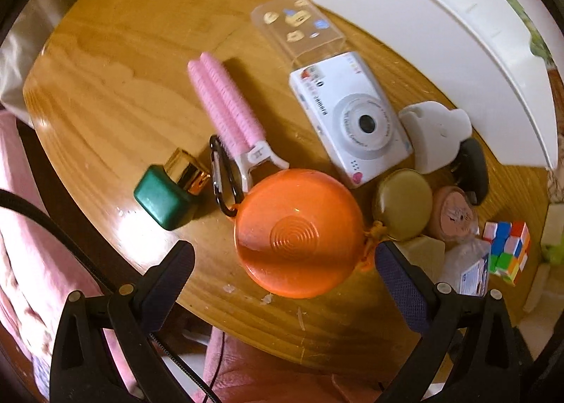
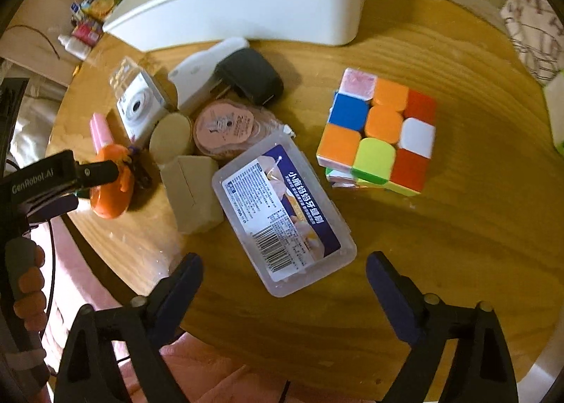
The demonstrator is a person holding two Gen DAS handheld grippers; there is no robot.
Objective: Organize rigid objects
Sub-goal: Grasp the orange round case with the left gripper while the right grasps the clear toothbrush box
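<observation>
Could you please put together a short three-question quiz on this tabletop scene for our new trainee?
1. True or false: the left gripper is clamped on the orange round case.
2. What lies nearest the right gripper: A puzzle cube, B clear plastic box, C white camera?
3. What black item is clipped to the orange case?

Key: 1 false, its jaws stand open; 2 B; 3 a carabiner.
</observation>
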